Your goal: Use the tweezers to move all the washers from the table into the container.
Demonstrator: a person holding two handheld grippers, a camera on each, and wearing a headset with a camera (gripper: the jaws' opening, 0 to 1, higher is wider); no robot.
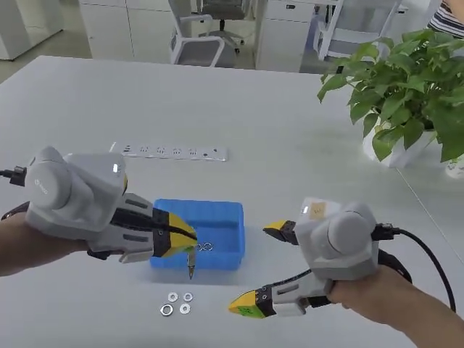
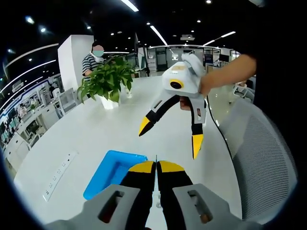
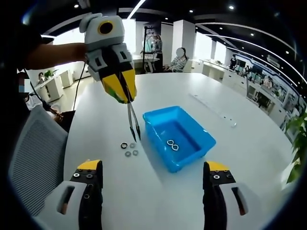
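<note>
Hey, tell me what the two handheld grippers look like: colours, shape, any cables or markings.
The left gripper and the right gripper match: a rounded pale grey body, with black jaws ending in pointed yellow tips. A black cable runs from the right one, and a second black lead leaves the left body. The right body has a small tan patch on top. The forearms are bare.

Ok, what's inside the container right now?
Two washers lie side by side on the container floor. In the head view the left tool covers its left end; the right gripper view shows that end bare.
</note>
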